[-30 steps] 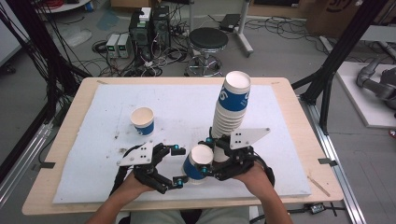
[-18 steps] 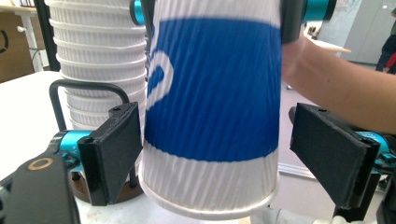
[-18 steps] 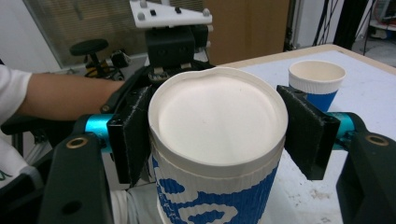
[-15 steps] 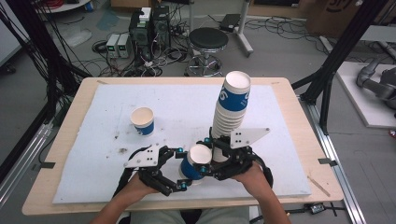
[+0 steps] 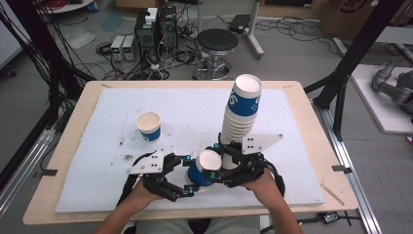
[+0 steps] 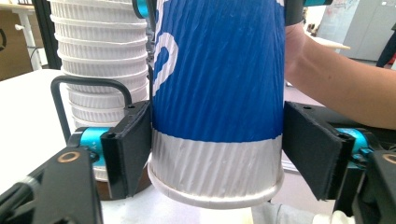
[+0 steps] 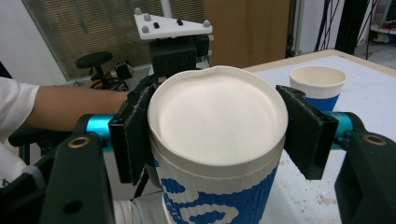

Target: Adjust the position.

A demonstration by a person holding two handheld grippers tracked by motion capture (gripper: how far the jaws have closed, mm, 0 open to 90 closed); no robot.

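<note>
Beside the foot of the cup stack (image 5: 241, 117), on its near side: one paper cup (image 5: 200, 171), blue ribbed sleeve with a white band at the rolled lip. It is held off the surface (image 5: 73, 161), tilted, with its closed flat end turned up toward the stack.

- Left gripper (image 5: 189, 175): comes in from the side away from the stack. Its jaws have just been closing with the cup between them. The left gripper view shows both pads against the wall where the blue meets the white band, so it is clamped on the cup.
- Right gripper (image 5: 216, 161): lies between cup and stack, jaws clamped on the cup just under its flat end.
- Loose cup (image 5: 148, 126): same pattern, upright, well apart from the stack, toward the left gripper's side.
- White mat (image 5: 195, 107): covers the surface under the stack.

Handling, as a judgement: very light, thin-walled, easily crushed or ovalled by a hard squeeze. The ribbing gives the pads friction, so slipping is unlikely. The stiffest places to hold look like the band near the rolled lip and the wall next to the base. The mid-wall will buckle first. The tall stack looks easy to topple if knocked.
</note>
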